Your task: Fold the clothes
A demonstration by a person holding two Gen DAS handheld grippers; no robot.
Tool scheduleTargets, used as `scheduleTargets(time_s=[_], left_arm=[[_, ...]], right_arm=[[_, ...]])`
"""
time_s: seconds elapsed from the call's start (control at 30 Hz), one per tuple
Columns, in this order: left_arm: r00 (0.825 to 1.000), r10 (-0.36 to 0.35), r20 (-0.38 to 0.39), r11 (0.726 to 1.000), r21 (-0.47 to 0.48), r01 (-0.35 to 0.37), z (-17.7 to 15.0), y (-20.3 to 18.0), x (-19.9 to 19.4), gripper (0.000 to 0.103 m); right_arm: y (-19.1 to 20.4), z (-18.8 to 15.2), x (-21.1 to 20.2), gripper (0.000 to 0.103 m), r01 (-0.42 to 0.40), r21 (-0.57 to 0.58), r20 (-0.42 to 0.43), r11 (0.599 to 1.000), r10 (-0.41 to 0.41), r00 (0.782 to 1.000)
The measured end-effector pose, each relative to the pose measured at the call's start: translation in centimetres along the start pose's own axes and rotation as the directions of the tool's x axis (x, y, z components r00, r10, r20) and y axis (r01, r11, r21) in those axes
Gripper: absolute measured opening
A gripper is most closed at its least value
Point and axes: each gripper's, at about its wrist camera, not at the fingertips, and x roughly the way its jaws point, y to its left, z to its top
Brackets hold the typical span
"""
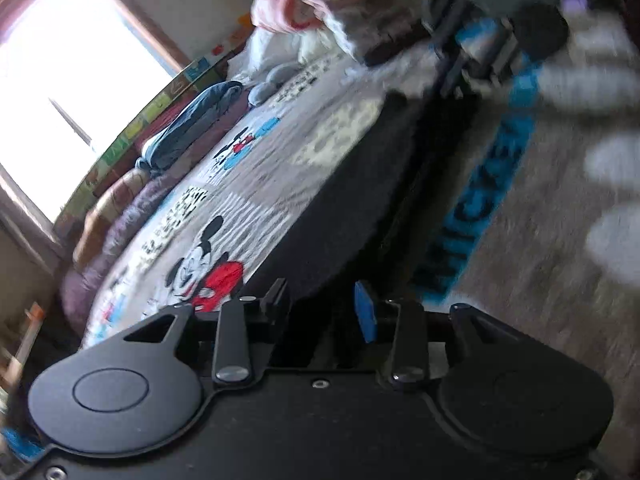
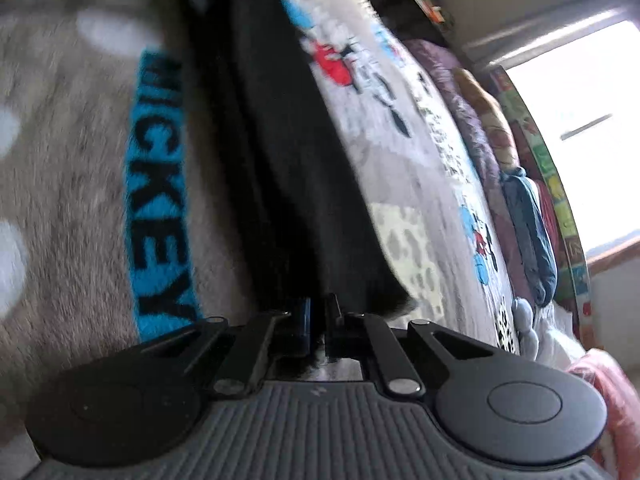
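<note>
Long black fabric garment (image 1: 340, 184) lies stretched on the bed, long axis running from the left gripper (image 1: 324, 304) at one end to the right gripper (image 2: 316, 320) at the other; each holds one end, so neither arm is nearer overall. It sits between the grey fleece blanket with a blue band (image 2: 80, 184) and the grey-white cartoon-mouse printed bedspread (image 1: 224, 184).

Left gripper: fingers fairly wide apart w/ black cloth running between them; can't tell if it's actually pinched. Right gripper: fingers nearly closed, narrow gap, black cloth edge appears caught between the tips. It also shows far across in the left wrist view, blurred.

My guess: next move turns on carrying one end along that axis toward the other.

Writing: blue band reads "MICKEY" (first letter partly cut off in the right view). Other bedspread print too blurred to read. Pile of mixed clothes (image 1: 320, 12) at the far end of the bed.
</note>
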Motion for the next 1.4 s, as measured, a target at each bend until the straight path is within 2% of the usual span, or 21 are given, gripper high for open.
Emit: scheduleTargets(time_s=[0.03,0.1,0.23,0.3,0.33,0.47,0.6,0.7,0.8,0.97,1.07,1.13,1.17,1.23,1.3,1.33,1.4], left_arm=[[1.000,-0.001,0.000,1.000,-0.025,0.001,0.2,0.2,0.1,0.031],[0.999,0.028,-0.029,1.000,-0.005,-0.029,0.4,-0.3,0.6,0.024],[0.995,0.062,-0.076,0.983,0.180,-0.047,-0.1,-2.8,1.7,0.010],[0.995,0.080,-0.053,0.981,0.179,-0.069,0.0,-2.5,1.2,0.008],[0.995,0.091,-0.037,0.982,0.172,-0.084,0.2,-2.2,0.7,0.008],[0.997,0.069,-0.027,0.987,0.144,-0.064,0.0,-1.2,-0.3,0.007],[0.998,0.002,-0.070,0.986,0.166,0.010,-1.1,-2.6,0.8,0.007],[0.999,0.021,-0.049,0.988,0.154,-0.013,-0.6,-2.2,-0.1,0.007],[0.999,0.017,-0.048,0.989,0.146,-0.010,-0.6,-2.3,-0.1,0.007],[0.999,0.021,-0.030,0.990,0.143,-0.016,-0.2,-2.2,-1.1,0.007],[0.997,-0.026,-0.078,0.987,0.157,0.038,-0.7,-3.3,0.3,0.007],[0.998,-0.026,-0.064,0.990,0.138,0.035,-0.8,-3.0,-0.1,0.008],[0.997,-0.055,-0.058,0.992,0.107,0.061,-0.6,-2.2,-0.9,0.009],[0.994,-0.107,-0.001,0.994,0.025,0.107,-0.4,0.0,-3.3,0.021],[0.995,-0.079,0.054,0.994,-0.075,0.083,-0.5,2.1,-5.0,0.025],[0.995,-0.063,0.080,0.987,-0.144,0.075,-0.6,3.2,-5.5,0.025],[0.992,-0.032,0.125,0.955,-0.287,0.067,-0.8,5.1,-5.9,0.025]], right_arm=[[-0.2,0.1,-0.2,0.008,0.000,0.007,0.003,1.000,0.000,1.000],[-0.6,0.2,-0.6,0.008,-0.008,0.014,0.006,1.000,0.008,1.000],[-1.0,0.4,-0.7,0.008,-0.020,0.017,-0.005,1.000,0.020,1.000],[-1.0,0.3,-0.6,0.008,-0.022,0.011,-0.013,1.000,0.022,1.000],[-0.9,0.3,-0.5,0.008,-0.023,0.006,-0.017,1.000,0.023,1.000],[-0.7,0.4,-1.3,0.008,-0.012,-0.020,-0.018,1.000,0.012,1.000],[-0.1,-0.2,-0.8,0.008,-0.043,-0.031,-0.039,0.999,0.041,0.998],[1.1,-0.7,0.1,0.008,-0.055,-0.047,-0.061,0.997,0.052,0.997],[0.8,-0.8,-0.4,0.008,-0.037,-0.014,-0.040,0.999,0.037,0.999],[1.5,-1.3,0.0,0.007,-0.022,-0.048,-0.041,0.999,0.021,0.999],[2.0,-1.6,0.3,0.007,-0.014,-0.069,-0.041,0.998,0.011,0.999],[2.3,-1.8,0.4,0.008,-0.008,-0.082,-0.041,0.997,0.004,0.999],[2.3,-1.8,0.4,0.009,-0.005,-0.086,-0.043,0.996,0.002,0.999],[2.2,-1.6,0.0,0.009,-0.002,-0.080,-0.051,0.997,-0.002,0.999],[2.0,-1.6,-1.0,0.011,-0.013,-0.072,-0.047,0.997,0.009,0.999],[1.8,-1.8,-1.8,0.019,-0.019,-0.067,-0.041,0.998,0.016,0.999],[1.2,-2.0,-3.3,0.026,-0.029,-0.031,-0.033,0.999,0.028,0.999]])
